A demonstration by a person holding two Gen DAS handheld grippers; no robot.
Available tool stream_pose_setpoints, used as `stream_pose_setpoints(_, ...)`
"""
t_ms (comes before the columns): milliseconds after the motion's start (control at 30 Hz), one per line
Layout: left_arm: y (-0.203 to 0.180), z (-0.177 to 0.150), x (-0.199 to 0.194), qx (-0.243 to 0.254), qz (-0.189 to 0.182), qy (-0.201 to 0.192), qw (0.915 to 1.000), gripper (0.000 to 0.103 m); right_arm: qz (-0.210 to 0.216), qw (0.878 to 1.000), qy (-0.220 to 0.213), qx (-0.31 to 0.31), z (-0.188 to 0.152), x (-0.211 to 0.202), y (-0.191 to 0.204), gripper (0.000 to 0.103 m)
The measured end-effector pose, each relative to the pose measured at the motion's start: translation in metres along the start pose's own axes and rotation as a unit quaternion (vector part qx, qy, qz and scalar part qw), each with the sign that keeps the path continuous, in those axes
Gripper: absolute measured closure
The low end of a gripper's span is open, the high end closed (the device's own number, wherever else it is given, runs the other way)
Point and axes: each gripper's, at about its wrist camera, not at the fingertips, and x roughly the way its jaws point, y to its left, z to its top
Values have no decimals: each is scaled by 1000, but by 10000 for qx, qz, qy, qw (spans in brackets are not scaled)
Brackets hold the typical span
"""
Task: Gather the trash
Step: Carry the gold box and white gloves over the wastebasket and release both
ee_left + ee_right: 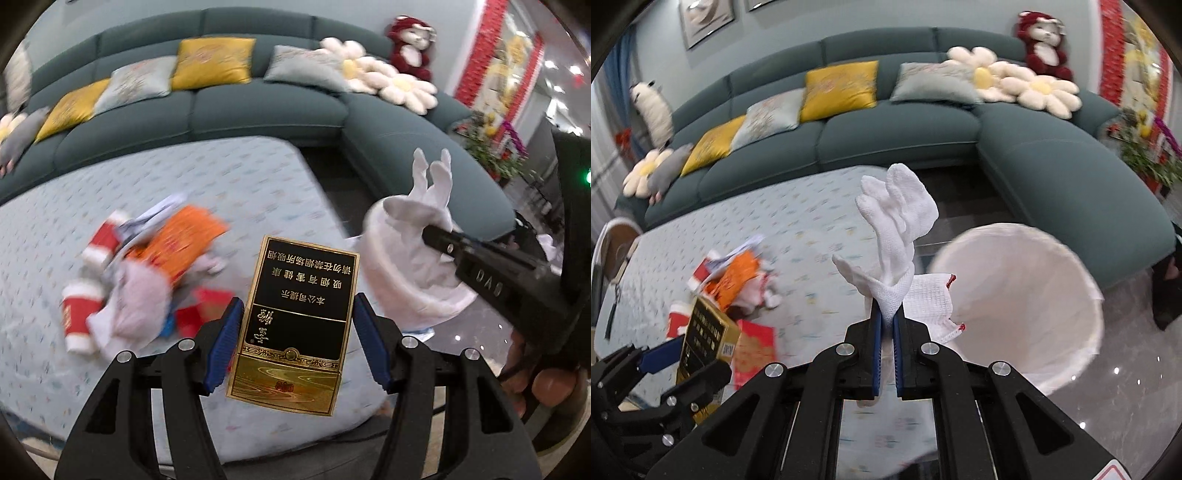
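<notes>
My left gripper (295, 314) is shut on a black and gold cigarette box (295, 317) and holds it above the table's right end. My right gripper (888, 317) is shut on a white cloth glove (897, 229), whose fingers point up. In the left wrist view the glove (432, 181) hangs over the white-lined trash bin (402, 266). The bin (1027, 306) stands right of the table. The box also shows at the lower left of the right wrist view (705, 339). A trash pile lies on the table: red paper cups (79, 314), an orange packet (181, 243), tissues (136, 299) and a red envelope (753, 350).
The table has a pale blue patterned cloth (221, 177). A teal corner sofa (894, 133) with cushions and plush toys runs behind and to the right. The floor (1126, 398) is glossy grey tile. Potted flowers (495, 144) stand at the far right.
</notes>
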Motion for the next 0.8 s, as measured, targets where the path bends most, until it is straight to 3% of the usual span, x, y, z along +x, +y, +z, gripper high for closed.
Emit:
stream_pose_setpoints(433,-132,46,61,849,-765,118,9934,45,-607,9940,-181,887,-8,-14,-130,98)
stream_pose_setpoints(667,-166,57,103,953,-914,343,9906,45,-673,9918,-156,1073,-6,-4,-164,98)
stream_pose_setpoints(800,-168,61,109,821,-988,354,9911,44,-630,9918,-113,1103,-3,6,-170,96)
